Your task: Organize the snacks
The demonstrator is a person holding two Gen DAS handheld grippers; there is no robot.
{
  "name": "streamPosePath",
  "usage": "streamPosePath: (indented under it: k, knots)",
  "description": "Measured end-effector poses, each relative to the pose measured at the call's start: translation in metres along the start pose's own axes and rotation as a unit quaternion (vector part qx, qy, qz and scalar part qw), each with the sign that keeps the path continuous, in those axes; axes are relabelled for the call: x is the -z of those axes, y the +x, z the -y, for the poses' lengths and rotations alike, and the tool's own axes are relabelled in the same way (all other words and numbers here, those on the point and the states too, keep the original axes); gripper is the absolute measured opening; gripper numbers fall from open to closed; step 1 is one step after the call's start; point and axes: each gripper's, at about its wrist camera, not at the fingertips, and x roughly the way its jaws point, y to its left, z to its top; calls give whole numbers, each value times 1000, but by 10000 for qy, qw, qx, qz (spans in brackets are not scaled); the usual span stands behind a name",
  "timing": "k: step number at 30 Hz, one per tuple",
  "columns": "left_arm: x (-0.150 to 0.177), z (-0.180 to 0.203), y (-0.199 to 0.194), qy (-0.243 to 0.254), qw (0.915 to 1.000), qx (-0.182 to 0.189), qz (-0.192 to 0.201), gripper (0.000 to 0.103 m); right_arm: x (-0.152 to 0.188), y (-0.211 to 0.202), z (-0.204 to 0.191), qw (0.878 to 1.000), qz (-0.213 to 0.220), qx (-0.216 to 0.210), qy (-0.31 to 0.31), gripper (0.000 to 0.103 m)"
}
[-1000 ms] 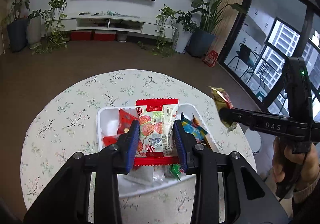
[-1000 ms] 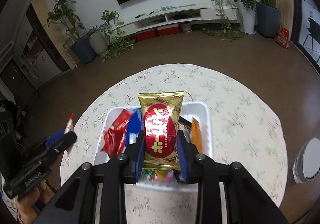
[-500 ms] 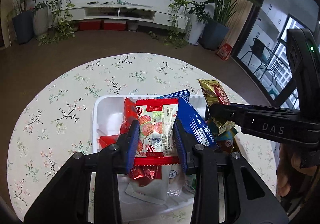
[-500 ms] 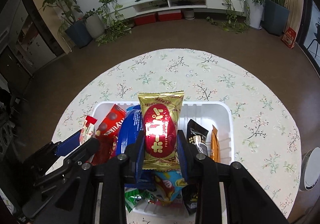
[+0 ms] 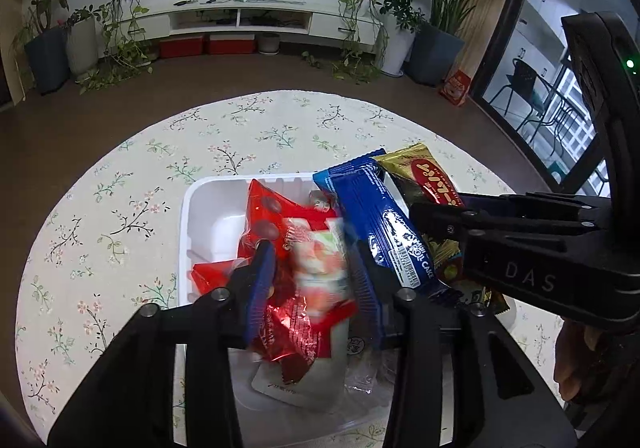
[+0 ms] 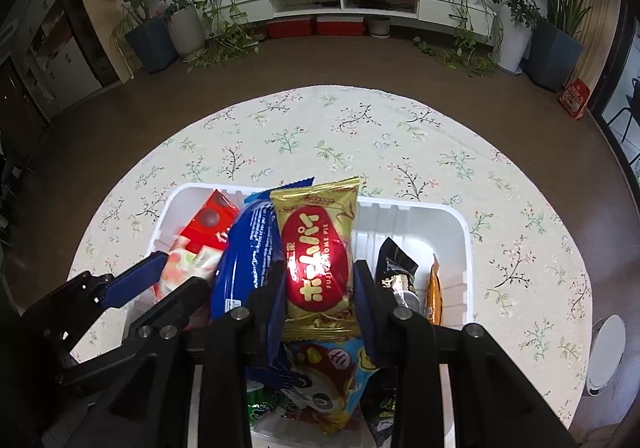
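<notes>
Both grippers have dropped to the white plastic tray. The left gripper has just opened, releasing the red-and-white snack packet. The right gripper clamps the gold-wrapped pie; lower it flat, then release.

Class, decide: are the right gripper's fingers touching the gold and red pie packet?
Touching. The right wrist view shows both fingers pressed against the sides of the gold and red pie packet, held above the white tray.
</notes>
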Motion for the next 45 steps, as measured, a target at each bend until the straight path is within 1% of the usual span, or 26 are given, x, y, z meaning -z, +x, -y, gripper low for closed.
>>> streamPosePath:
  k: [2, 4, 6, 8, 10, 12, 14, 16, 19, 22, 23, 24, 25, 27, 28, 29, 30, 32, 34, 35, 36, 37, 39, 40, 42, 45]
  knots:
    - [0, 0, -1, -35, 10000, -7, -8, 49, 1, -2, 0, 10000, -3, 33, -24, 36]
    - [0, 1, -6, -48, 10000, -32, -17, 49, 1, -3, 1, 10000, 5, 39, -47, 36]
    - [1, 0, -5, -73, 10000, -30, -11, 49, 2, -5, 1, 10000, 0, 43, -52, 38]
    - [1, 0, -5, -65, 10000, -41, 2, 49, 2, -8, 2, 10000, 11, 39, -51, 42]
    - [1, 0, -7, -50, 10000, -56, 22, 50, 2, -10, 3, 10000, 32, 35, -30, 43]
    - [1, 1, -11, -45, 9999, -90, 76, 56, 2, -14, 6, 10000, 61, 31, 15, 47]
    - [1, 1, -15, -67, 9998, -127, 136, 60, 2, -17, 8, 9999, 83, 30, 53, 53]
    - [2, -1, -18, -93, 9997, -158, 182, 63, 3, -20, 10, 9999, 99, 33, 98, 55]
    - [5, -2, -21, -123, 9994, -225, 216, 72, 7, -25, 13, 9997, 140, -7, 186, 66]
    - [11, -6, -30, -181, 9989, -297, 321, 87, 10, -30, 18, 9996, 196, -42, 221, 67]
    - [14, -7, -33, -217, 9986, -317, 352, 95, 12, -34, 20, 9994, 235, -59, 240, 67]
    - [16, -10, -37, -256, 9983, -340, 403, 101, 13, -38, 24, 9991, 288, -82, 285, 67]
    - [19, -12, -43, -300, 9977, -359, 484, 103, 15, -42, 28, 9988, 331, -100, 347, 67]
    - [25, -15, -55, -341, 9967, -420, 601, 103, 21, -54, 37, 9973, 465, -195, 530, 67]
    - [28, -16, -60, -343, 9962, -507, 622, 103, 25, -60, 40, 9966, 542, -221, 584, 68]
    - [31, -15, -67, -328, 9958, -564, 640, 103, 30, -68, 42, 9956, 656, -249, 623, 71]
    - [35, -14, -73, -316, 9958, -539, 671, 103, 35, -75, 43, 9947, 760, -274, 633, 73]
    - [47, -12, -92, -271, 9952, -468, 819, 103, 51, -93, 42, 9926, 1014, -284, 601, 82]
    - [58, -3, -111, -146, 9939, -537, 955, 103, 67, -107, 40, 9905, 1198, -303, 599, 86]
    - [64, 6, -121, -2, 9924, -670, 1031, 103, 75, -114, 39, 9896, 1266, -338, 590, 88]
    - [71, 16, -133, 174, 9892, -920, 1126, 103, 87, -123, 37, 9886, 1355, -330, 575, 88]
    - [77, 27, -143, 285, 9852, -1176, 1217, 103, 95, -129, 35, 9876, 1433, -292, 564, 89]
    - [92, 44, -165, 427, 9736, -1727, 1434, 103, 112, -144, 32, 9851, 1608, -257, 554, 90]
    - [100, 50, -177, 443, 9707, -1819, 1509, 103, 121, -152, 30, 9837, 1689, -256, 554, 90]
    - [112, 55, -197, 337, 9726, -1647, 1604, 103, 136, -166, 29, 9814, 1825, -198, 571, 91]
    - [132, 56, -227, -82, 9766, -1420, 1614, 103, 158, -192, 28, 9776, 2022, -67, 573, 91]
